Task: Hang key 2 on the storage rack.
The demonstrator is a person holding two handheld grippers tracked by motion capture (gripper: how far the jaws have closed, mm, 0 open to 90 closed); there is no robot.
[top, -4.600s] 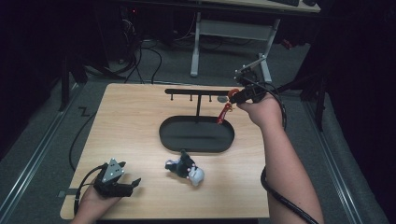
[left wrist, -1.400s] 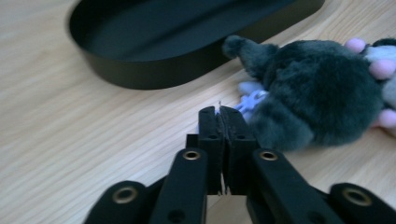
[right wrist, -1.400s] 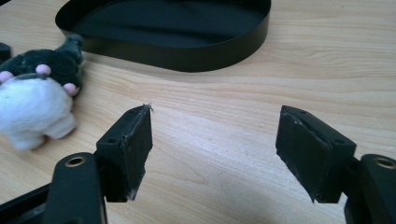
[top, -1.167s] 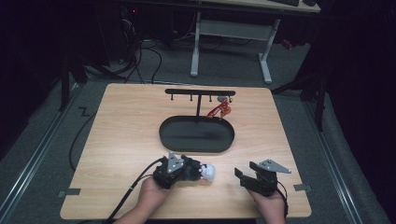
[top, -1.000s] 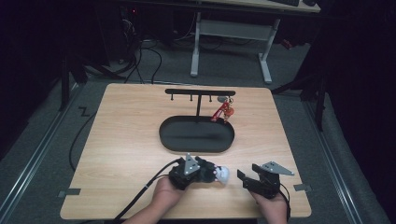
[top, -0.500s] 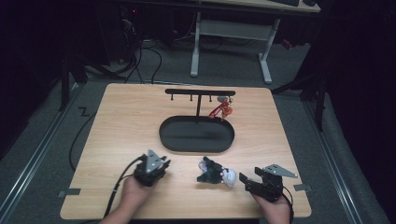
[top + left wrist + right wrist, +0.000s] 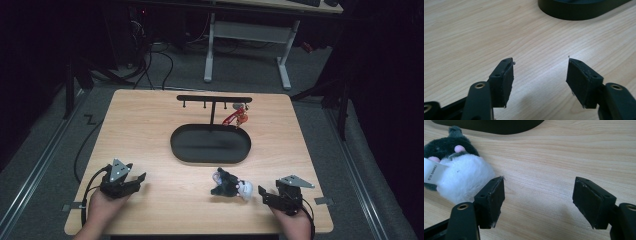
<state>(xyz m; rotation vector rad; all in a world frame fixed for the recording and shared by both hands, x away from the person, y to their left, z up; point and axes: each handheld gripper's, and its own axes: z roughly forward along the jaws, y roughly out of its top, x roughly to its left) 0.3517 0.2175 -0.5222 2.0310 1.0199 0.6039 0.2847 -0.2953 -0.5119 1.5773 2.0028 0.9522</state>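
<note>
A small black and white plush toy (image 7: 230,184) lies on the wooden table (image 7: 150,130) near its front edge, just in front of the black oval tray (image 7: 210,143). In the right gripper view the plush toy (image 7: 456,167) lies to the left of the jaws, with a white label on it. My right gripper (image 7: 265,195) rests just right of the toy, open and empty. My left gripper (image 7: 137,181) rests at the front left, open, with bare wood between its jaws. A red keychain (image 7: 236,118) hangs from the right end of the black hook rack (image 7: 214,99).
The tray's edge (image 7: 574,12) lies ahead of the left gripper (image 7: 540,72). The right gripper (image 7: 539,195) has the tray rim (image 7: 499,126) ahead of it. Beyond the table stand a white desk frame (image 7: 250,35) and cables on a dark floor.
The left gripper carried the plush toy rightward across the front of the table, let go of it near the right gripper, and moved back to the front left. The right gripper stayed put.
</note>
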